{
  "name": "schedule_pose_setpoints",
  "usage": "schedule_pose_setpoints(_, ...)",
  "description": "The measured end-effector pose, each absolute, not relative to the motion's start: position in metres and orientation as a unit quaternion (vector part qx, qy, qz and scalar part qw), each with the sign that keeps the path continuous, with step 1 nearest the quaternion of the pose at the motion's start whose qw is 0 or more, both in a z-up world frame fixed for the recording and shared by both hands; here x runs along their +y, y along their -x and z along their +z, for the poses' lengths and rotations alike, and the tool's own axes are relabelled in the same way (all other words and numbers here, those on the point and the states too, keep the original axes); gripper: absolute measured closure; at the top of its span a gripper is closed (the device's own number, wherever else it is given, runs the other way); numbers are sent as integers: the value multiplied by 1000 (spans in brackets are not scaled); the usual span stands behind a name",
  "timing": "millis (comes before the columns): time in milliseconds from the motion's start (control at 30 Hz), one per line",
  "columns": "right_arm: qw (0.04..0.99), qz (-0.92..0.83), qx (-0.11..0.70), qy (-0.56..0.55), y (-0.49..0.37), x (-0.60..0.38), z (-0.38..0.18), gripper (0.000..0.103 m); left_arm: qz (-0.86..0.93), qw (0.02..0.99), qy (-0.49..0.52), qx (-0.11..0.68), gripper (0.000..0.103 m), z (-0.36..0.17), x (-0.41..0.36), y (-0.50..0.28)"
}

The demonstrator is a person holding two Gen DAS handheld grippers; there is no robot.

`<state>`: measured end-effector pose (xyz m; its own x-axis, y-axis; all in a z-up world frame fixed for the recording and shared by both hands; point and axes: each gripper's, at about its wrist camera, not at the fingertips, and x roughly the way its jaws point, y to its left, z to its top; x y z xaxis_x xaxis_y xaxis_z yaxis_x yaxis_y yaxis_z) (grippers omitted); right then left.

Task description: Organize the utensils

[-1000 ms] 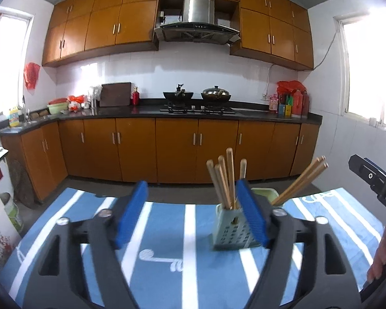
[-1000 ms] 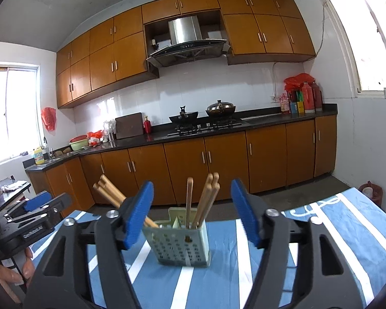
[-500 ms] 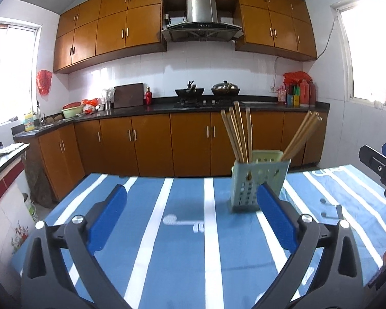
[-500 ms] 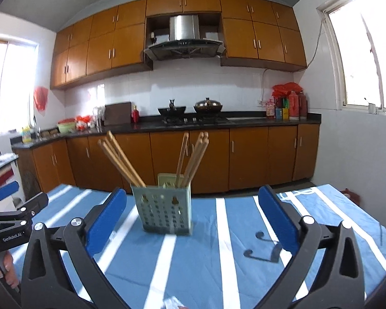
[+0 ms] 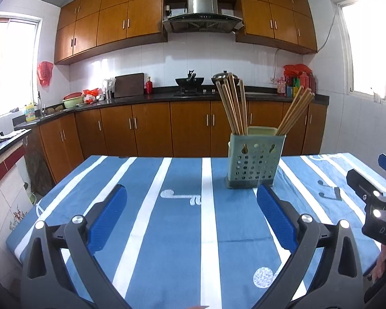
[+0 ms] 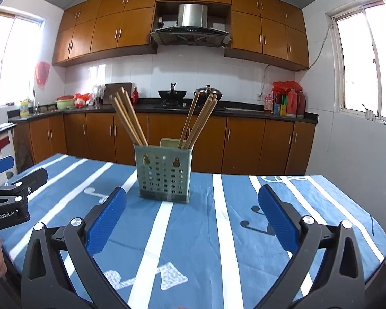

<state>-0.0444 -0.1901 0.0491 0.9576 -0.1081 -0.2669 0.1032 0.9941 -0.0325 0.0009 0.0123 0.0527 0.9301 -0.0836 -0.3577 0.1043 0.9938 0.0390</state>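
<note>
Since a second ago you have lowered both tools toward the table, and both sets of jaws have just been opening with nothing between them. Your left gripper (image 5: 191, 207) now stands spread wide and empty over the striped blue tablecloth (image 5: 141, 231); your right gripper (image 6: 191, 209) likewise. Right of centre in the left view, the perforated green utensil holder (image 5: 256, 161) stands upright, touching neither tool. Its wooden chopsticks (image 5: 231, 104) stand on end in two bunches, tips fanning up and outward.
</note>
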Motion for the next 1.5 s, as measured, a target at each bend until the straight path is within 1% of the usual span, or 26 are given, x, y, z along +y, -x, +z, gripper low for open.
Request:
schedule_pose_setpoints(500, 987, -53, 153, -12, 45, -198, 41, 2, -48, 980, -29, 193, 4, 40, 10, -1)
schedule_pose_setpoints(1500, 986, -51, 159, -15, 43, -197, 39, 2, -55, 979, -29, 195, 4, 46, 6, -3)
